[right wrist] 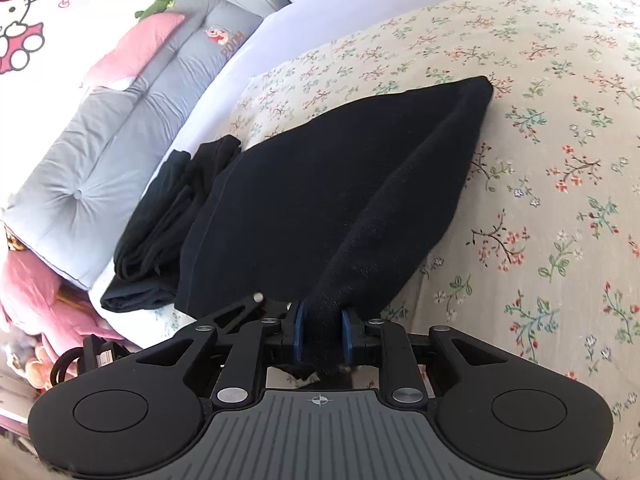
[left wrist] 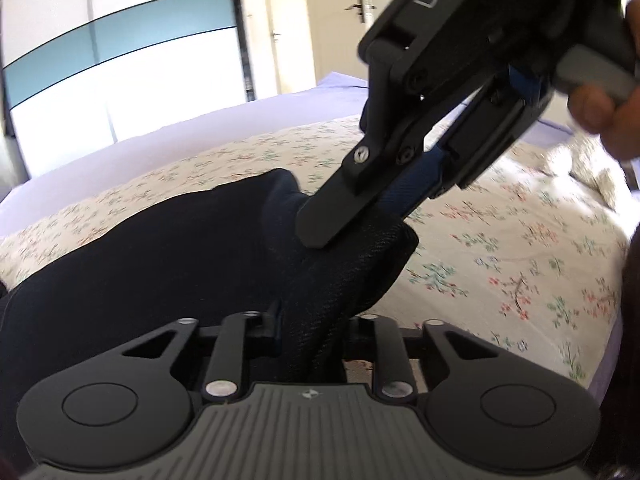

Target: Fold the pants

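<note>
Left gripper: we see our black left gripper [left wrist: 310,320] clamped on a bunched fold of the dark navy woven pants [left wrist: 168,248], the cloth rising between its two fingers.
Right gripper: our black right gripper [right wrist: 322,336] with blue finger pads [right wrist: 347,336] is closed on a thick roll of the same pants [right wrist: 340,184]; in the left wrist view that gripper [left wrist: 362,216] comes down from above and bites the cloth just beyond our left one.
Pants: we hold one edge lifted off the bed, while the rest of the dark pants lies spread on the cream floral bedspread [right wrist: 540,160], tapering to a far corner that rests flat on it.
Beside the pants: a crumpled black garment [right wrist: 160,232] lies touching the pants on the side towards the bed's edge.
Bedspread: it covers the bed under the pants, with a pale lilac sheet [left wrist: 240,120] showing past its border.
Beyond the bed: a grey tufted cushion [right wrist: 100,152] and a pink pillow [right wrist: 136,48] sit off the bed's edge, near the black garment.
Far from the pants: we make out a white and teal sliding wardrobe [left wrist: 120,60] and a cream door with a metal handle [left wrist: 360,6].
</note>
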Motion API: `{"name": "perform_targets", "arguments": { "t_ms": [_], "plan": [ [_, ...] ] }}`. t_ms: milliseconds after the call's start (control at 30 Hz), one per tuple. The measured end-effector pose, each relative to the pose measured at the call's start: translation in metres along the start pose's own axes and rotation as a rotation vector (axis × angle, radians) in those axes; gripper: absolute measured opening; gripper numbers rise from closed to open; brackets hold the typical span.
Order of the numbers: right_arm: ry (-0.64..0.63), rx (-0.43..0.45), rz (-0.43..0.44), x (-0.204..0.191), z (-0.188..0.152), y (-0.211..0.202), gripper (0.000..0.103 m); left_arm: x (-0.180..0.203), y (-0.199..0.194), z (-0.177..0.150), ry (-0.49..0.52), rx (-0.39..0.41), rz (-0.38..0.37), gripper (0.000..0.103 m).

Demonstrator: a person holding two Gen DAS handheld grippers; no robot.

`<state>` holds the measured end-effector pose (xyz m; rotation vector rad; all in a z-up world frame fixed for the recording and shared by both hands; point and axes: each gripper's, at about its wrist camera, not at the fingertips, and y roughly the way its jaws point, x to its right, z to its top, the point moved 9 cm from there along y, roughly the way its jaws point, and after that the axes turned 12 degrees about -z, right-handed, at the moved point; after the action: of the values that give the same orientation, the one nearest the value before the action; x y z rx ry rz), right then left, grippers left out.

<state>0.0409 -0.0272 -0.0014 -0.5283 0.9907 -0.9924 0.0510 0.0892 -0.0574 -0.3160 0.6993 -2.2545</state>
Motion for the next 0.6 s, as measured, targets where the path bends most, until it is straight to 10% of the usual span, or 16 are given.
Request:
{"name": "perform_targets", "arguments": {
  "t_ms": [200, 600],
  "plan": [
    [0.063, 0.115, -0.017, 0.034, 0.03, 0.003, 0.065, -0.001, -0.004, -0.003, -0.059, 0.007, -0.011, 0.069],
    [0.226, 0.194, -0.01, 0.106, 0.088, 0.08, 0.069, 0.014, 0.016, -0.02, 0.005, -0.066, -0.007, 0.082]
  ]
}}
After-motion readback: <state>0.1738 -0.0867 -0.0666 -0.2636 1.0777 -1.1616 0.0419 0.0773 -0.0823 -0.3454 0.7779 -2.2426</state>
